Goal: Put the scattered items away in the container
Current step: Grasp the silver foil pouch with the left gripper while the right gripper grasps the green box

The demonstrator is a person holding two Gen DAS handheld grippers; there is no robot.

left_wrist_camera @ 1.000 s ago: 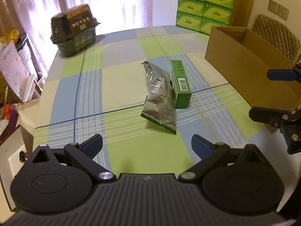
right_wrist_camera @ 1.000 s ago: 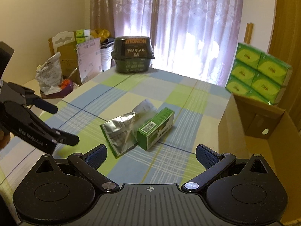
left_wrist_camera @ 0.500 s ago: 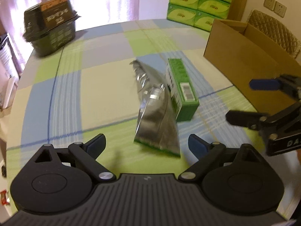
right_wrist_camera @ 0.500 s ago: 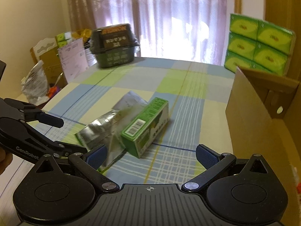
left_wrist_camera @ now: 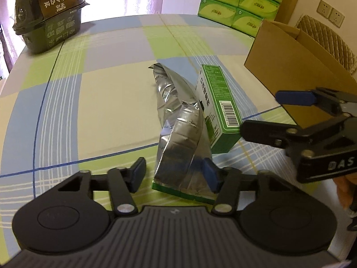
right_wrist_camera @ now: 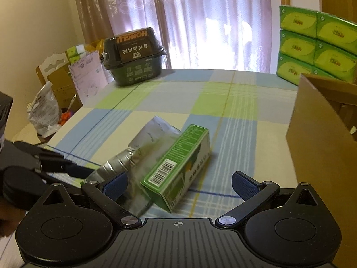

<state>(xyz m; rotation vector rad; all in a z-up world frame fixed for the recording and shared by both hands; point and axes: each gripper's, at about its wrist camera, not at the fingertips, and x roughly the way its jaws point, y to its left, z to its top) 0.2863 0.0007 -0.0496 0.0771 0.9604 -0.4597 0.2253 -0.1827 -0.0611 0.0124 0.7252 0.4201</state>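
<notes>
A crumpled silver foil pouch (left_wrist_camera: 178, 122) leans against a green carton (left_wrist_camera: 219, 102) in the middle of the plaid tablecloth. My left gripper (left_wrist_camera: 174, 175) is open, its fingers on either side of the pouch's near end; the right pad touches the foil and a gap remains at the left pad. My right gripper (right_wrist_camera: 179, 185) is wide open with the near end of the green carton (right_wrist_camera: 178, 163) between its fingers. The open cardboard box (left_wrist_camera: 290, 71) stands to the right of both items. Each gripper shows in the other's view: the right gripper (left_wrist_camera: 261, 112), the left gripper (right_wrist_camera: 73, 165).
A dark lidded food tub (left_wrist_camera: 49, 22) sits at the far left of the table. Stacked green tissue packs (left_wrist_camera: 241, 2) stand at the back, behind the cardboard box (right_wrist_camera: 316, 134). A quilted chair back (left_wrist_camera: 328, 38) is beyond the box. Bags and papers (right_wrist_camera: 44, 111) crowd the table's left side.
Both grippers have moved forward and down onto the items. The left gripper's fingers have narrowed around the pouch's end. The right gripper has come up to the green carton, still wide open.
</notes>
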